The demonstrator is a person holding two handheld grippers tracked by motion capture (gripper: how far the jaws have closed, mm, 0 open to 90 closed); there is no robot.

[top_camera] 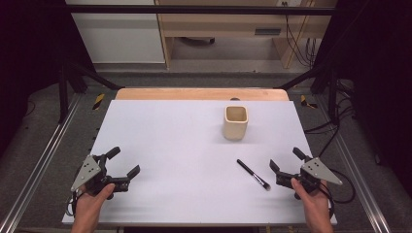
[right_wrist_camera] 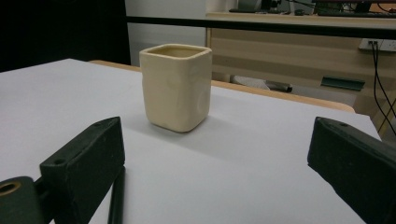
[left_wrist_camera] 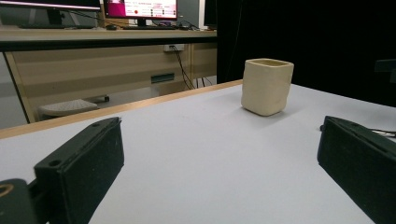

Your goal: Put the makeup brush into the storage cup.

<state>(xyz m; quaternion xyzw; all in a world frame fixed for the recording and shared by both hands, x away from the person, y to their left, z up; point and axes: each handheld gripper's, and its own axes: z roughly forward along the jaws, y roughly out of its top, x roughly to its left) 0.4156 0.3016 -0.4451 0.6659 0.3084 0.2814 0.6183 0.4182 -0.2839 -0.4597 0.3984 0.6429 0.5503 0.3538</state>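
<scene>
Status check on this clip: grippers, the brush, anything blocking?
Left gripper and right gripper open, empty. Thin black makeup brush flat on the white table, beside the right jaws. Square cream ceramic cup upright beyond. Nothing in the way.

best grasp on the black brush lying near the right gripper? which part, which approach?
Probably the bare black handle, mid-length, taken from above. The brush lies flat on the white table, slanting away from the right gripper, its bristle tip nearest the person. It is thin and low, so a side approach would likely scrape the table. Set the open jaws across the handle, then close.
</scene>
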